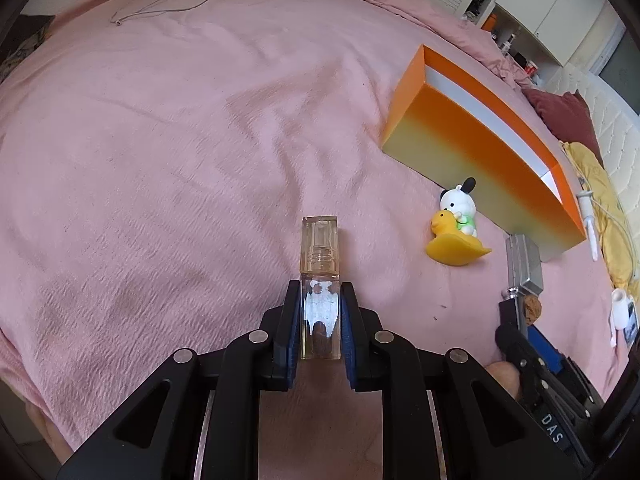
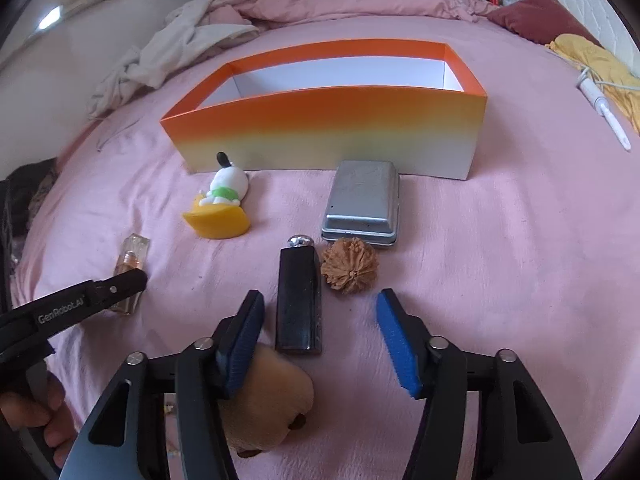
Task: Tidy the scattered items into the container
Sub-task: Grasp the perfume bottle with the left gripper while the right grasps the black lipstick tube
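My left gripper (image 1: 320,292) is shut on a clear perfume bottle (image 1: 320,268) lying on the pink bed; it also shows in the right wrist view (image 2: 132,264). My right gripper (image 2: 318,300) is open around a black tube with a silver cap (image 2: 300,300), not touching it. A walnut (image 2: 350,270) lies just right of the tube. A silver tin (image 2: 362,202) and a dog-on-duck toy (image 2: 222,204) lie in front of the orange box (image 2: 328,120), which looks empty. The box also shows at the right of the left wrist view (image 1: 480,148).
A tan plush toy (image 2: 268,400) lies under my right gripper's left finger. Crumpled clothes (image 2: 168,60) lie behind the box. A white tube (image 2: 604,112), yellow cloth (image 2: 600,64) and a dark red pillow (image 2: 540,16) lie at the right. A cord (image 1: 160,6) lies far off.
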### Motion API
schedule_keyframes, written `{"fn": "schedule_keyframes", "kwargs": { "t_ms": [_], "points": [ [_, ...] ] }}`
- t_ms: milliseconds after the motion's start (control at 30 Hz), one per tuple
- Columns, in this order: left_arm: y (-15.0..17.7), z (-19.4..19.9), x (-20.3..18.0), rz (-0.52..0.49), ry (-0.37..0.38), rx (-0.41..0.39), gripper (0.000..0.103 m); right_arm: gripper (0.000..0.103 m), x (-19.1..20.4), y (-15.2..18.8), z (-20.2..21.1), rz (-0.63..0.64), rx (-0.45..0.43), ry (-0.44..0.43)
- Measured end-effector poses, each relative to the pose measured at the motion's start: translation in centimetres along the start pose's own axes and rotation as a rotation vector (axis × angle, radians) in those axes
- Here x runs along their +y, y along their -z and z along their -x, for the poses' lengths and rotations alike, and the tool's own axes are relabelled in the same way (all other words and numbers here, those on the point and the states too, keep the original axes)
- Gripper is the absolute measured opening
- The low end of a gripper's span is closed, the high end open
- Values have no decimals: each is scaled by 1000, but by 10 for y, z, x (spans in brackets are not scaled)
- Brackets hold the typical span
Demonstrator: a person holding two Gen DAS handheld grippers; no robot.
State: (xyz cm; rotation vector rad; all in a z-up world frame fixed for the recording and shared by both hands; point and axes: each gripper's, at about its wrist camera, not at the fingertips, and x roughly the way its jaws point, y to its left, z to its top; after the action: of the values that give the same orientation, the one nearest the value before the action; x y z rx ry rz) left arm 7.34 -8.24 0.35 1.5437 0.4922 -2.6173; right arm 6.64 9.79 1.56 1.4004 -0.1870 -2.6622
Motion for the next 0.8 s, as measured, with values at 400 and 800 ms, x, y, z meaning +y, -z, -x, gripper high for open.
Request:
{"fn": "schedule_keyframes", "kwargs": {
  "t_ms": [400,800],
  "points": [
    [3,1,18,67,82,-13,19,22,-52,14,19,-189,-116,-258],
    [0,0,10,24,40,-12,19,18,-28,24,8,-77,-99,-193]
  ]
}}
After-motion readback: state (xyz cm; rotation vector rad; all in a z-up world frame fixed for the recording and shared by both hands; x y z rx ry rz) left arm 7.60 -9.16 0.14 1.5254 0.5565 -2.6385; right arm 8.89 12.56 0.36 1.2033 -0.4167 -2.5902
